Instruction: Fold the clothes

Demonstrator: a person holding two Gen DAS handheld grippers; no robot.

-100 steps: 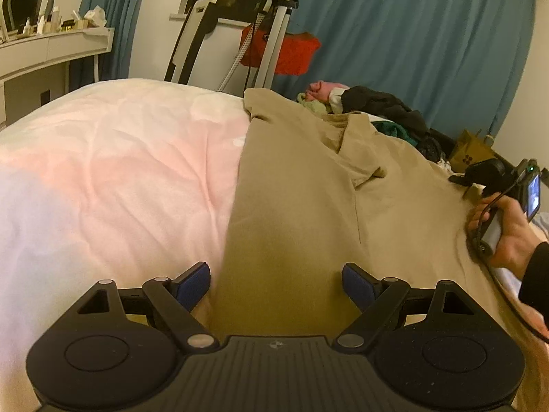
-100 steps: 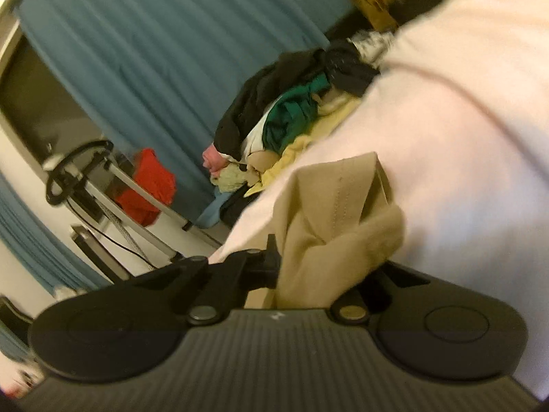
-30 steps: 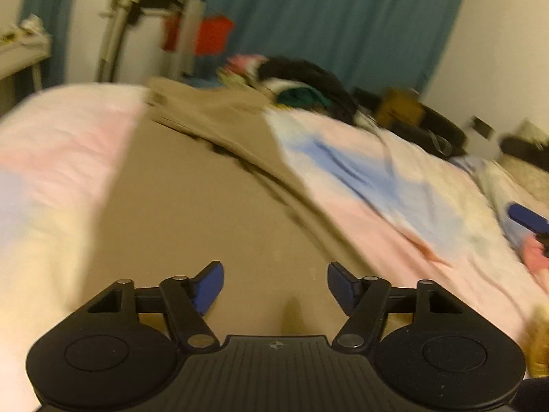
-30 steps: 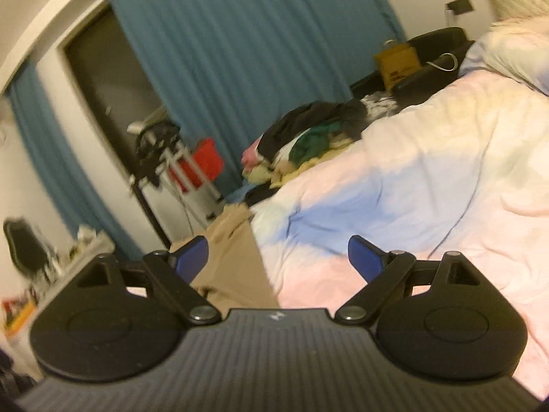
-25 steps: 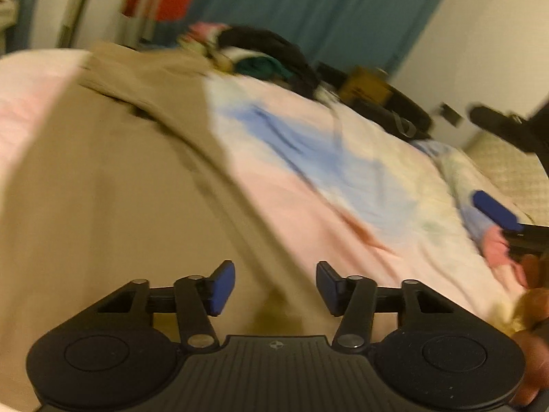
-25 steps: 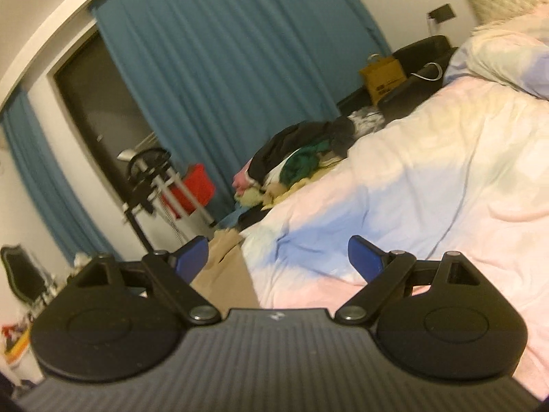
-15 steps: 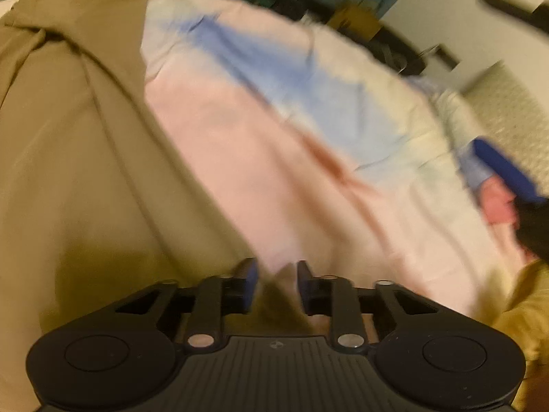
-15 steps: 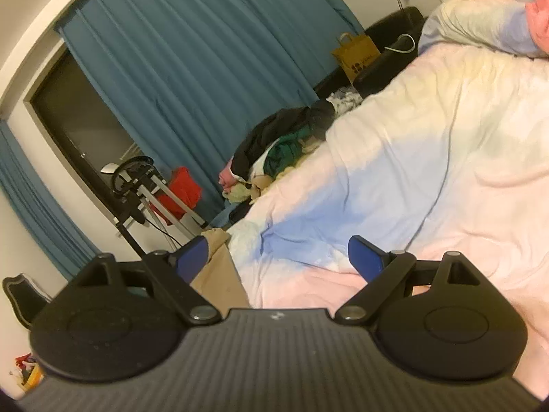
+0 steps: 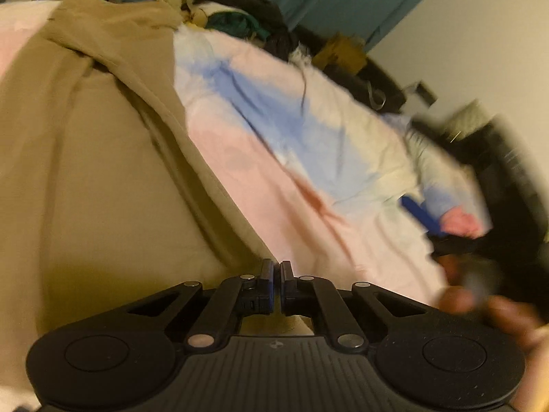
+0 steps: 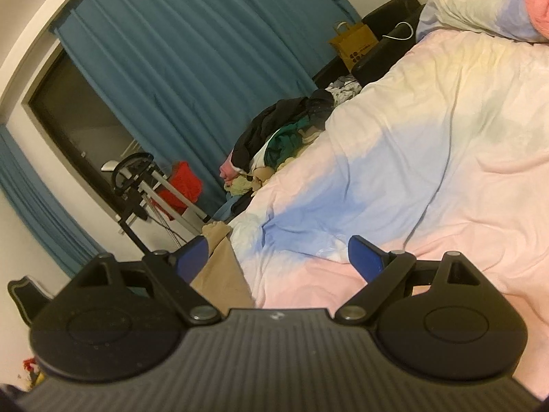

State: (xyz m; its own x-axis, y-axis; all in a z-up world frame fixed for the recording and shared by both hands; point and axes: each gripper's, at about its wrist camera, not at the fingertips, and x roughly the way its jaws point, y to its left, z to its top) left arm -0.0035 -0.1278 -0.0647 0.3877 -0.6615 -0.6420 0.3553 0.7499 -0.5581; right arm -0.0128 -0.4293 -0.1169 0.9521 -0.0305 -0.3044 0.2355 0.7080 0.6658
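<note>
Left wrist view: left tongs (image 9: 277,276) clenched, the blue pads brought together at the near right-hand edge of the tan garment (image 9: 85,178). The jaws have just been closing. Whether a thin layer of cloth is pinched between the pads cannot be told; the hem runs right up to the tips and tan fabric shows under the linkage. The garment lies spread over the left part of the bed (image 9: 274,158), its far end bunched near the clothes pile (image 9: 236,10) at the foot. At right, blurred, the right tongs (image 9: 420,214) show one blue pad, with the person's hand (image 9: 480,309) beside the left tongs' body.

Right wrist view: right tongs (image 10: 279,257) released, jaws wide with nothing between them, over the pastel duvet. Only a strip of the tan garment shows, by the left pad (image 10: 192,255) and under the tongs' body. Clothes pile, blue curtain (image 10: 192,68) and a tan paper bag (image 10: 355,46) lie beyond.

Step, as judged: taking hold of the garment's side edge to start a fold. The next move calls for confirming that the left tongs really hold cloth, bringing the right tongs to the same edge further along, then lifting both evenly so the fold runs straight.

Writing: a dark mark on the paper bag and a small emblem on each tongs' body; neither is legible.
</note>
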